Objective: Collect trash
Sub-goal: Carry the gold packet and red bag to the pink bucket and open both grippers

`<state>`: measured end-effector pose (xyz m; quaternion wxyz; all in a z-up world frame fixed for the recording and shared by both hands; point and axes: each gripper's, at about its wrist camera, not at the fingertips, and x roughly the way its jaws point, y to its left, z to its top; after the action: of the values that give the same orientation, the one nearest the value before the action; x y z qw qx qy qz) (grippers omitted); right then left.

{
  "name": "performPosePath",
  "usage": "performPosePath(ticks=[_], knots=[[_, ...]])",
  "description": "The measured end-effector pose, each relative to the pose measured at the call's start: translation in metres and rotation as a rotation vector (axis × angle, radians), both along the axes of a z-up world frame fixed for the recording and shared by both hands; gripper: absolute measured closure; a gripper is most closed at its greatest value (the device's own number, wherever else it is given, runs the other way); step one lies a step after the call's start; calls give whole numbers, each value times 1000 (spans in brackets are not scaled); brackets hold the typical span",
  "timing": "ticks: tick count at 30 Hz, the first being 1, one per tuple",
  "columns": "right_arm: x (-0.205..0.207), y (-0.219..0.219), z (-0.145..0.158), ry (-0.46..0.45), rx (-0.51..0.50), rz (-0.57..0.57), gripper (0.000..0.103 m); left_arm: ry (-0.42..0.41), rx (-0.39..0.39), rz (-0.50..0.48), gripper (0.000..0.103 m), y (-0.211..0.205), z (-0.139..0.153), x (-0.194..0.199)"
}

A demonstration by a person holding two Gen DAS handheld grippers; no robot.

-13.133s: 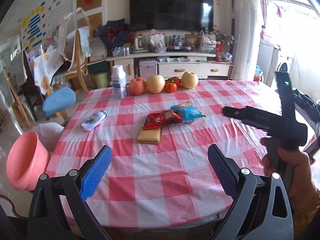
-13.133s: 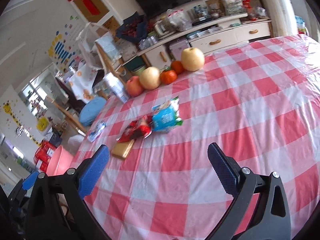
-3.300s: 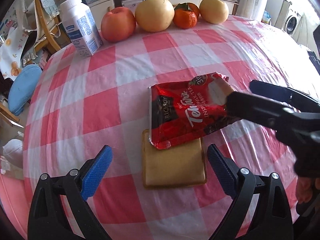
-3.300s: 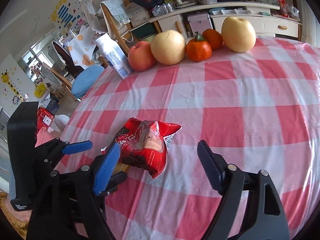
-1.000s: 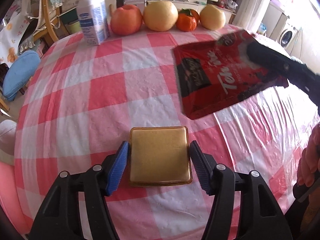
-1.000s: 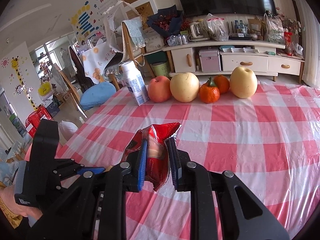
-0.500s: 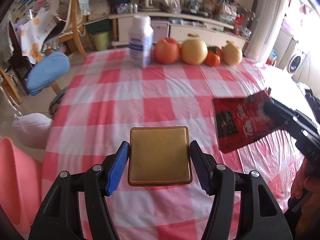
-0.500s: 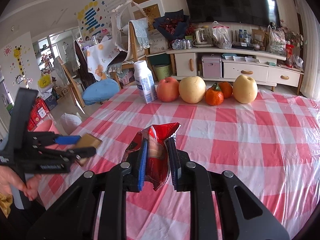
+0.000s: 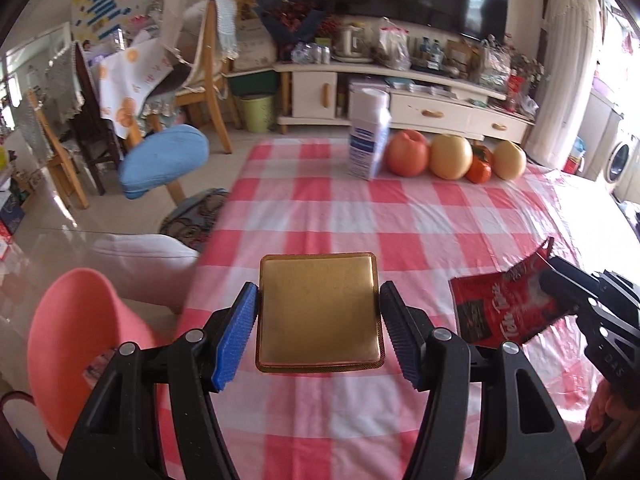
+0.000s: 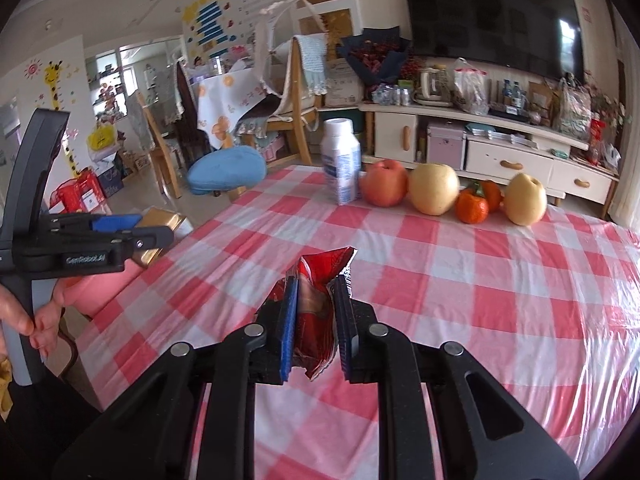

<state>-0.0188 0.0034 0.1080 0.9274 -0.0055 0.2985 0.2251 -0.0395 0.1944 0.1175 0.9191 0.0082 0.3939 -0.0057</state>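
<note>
Above the checked tabletop (image 9: 420, 216), left gripper (image 9: 318, 330) jaws are pinching a gold packet (image 9: 318, 312), while right gripper (image 10: 316, 330) jaws are squeezing a red wrapper (image 10: 318, 292) tight.

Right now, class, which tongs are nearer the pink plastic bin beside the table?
Left. The left tongs, holding a square gold packet, hang just right of the pink plastic bin. The right tongs, gripping a red wrapper, are across the table.
</note>
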Motion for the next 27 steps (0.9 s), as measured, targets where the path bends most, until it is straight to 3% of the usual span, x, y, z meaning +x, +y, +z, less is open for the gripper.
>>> performPosePath(ticks=[6,19,27], knots=[[-9,29,5,-13,-22,41,85,-26,17,42,40,22,5,-8],[-21,84,19,-36,-28,119,85,-56,-30,132,40,70,15,-22],[-26,141,35,-71,-45,221,85,-68,-48,212,40,100,20,-28]])
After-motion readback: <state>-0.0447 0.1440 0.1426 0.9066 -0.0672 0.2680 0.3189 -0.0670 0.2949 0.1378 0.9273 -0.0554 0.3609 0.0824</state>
